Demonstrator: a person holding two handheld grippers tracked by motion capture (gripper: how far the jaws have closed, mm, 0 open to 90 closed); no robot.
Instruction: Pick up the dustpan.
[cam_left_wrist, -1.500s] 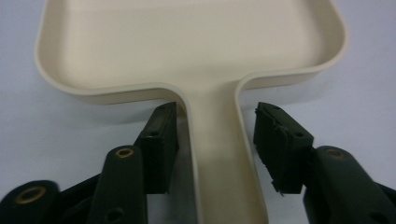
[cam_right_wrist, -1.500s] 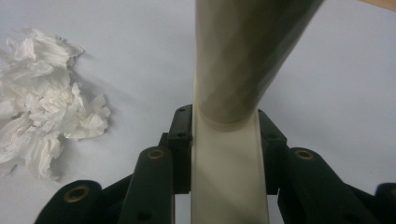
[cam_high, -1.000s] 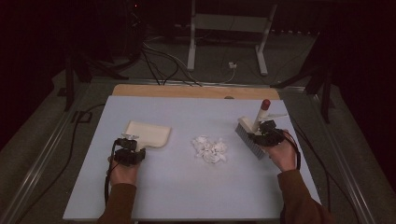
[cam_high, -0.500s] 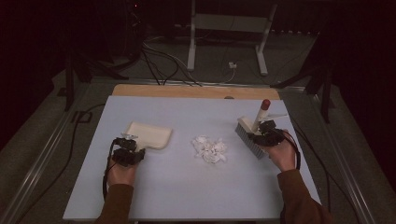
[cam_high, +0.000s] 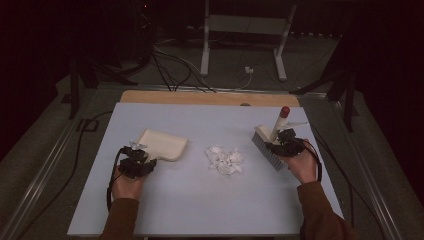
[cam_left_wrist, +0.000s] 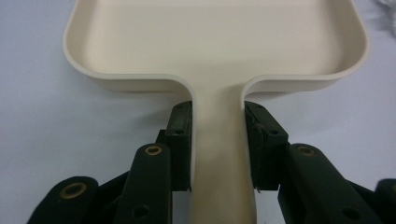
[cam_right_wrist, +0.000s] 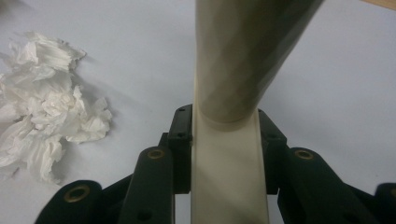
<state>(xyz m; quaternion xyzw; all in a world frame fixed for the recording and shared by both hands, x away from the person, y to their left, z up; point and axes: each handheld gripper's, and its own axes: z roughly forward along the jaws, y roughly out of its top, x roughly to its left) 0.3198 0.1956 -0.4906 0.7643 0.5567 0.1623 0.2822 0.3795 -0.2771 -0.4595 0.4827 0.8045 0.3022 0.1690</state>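
Pale blue tabletop (cam_high: 200, 210) carries crumpled paper scraps (cam_high: 225, 160) between both tools. Left gripper (cam_left_wrist: 217, 144) is clamped on the cream dustpan (cam_left_wrist: 215, 42) handle; right gripper (cam_right_wrist: 226, 144) is clamped on the brush (cam_high: 267, 142) handle. A hard sweep could scatter scraps past the pan's lip.

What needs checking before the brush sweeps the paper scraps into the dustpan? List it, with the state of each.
1. Left gripper clamped on the dustpan handle: ok.
2. Right gripper clamped on the brush handle: ok.
3. Paper scraps lie in one pile between dustpan and brush: ok.
4. Dustpan's open mouth faces the pile: ok, judging by the high view.
5. Dustpan lip flat on the table: cannot tell.
6. Bristles touching the table: cannot tell.
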